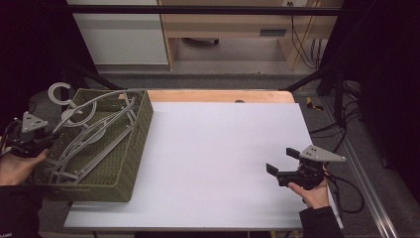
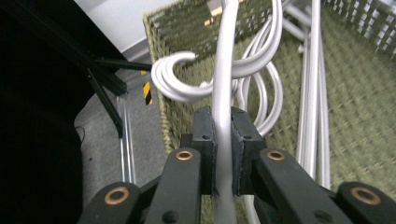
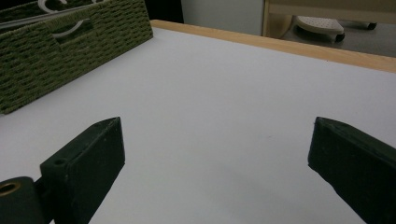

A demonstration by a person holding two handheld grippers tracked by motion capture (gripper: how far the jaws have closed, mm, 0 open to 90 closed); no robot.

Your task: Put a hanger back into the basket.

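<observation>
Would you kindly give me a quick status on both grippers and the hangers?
Left gripper shut on a pale grey plastic hanger in the green woven basket. Right gripper open, over the white table. Other hangers tangled alongside.

There is one green woven basket (image 1: 130,148) on the one desk (image 1: 218,158). Inside it lie grey plastic hangers (image 1: 94,134); two hook ends (image 2: 175,79) are clear to see, but the hangers overlap, so their exact number cannot be told. There are two tongs: the left tongs (image 2: 223,140) and the right tongs (image 1: 282,161).
</observation>
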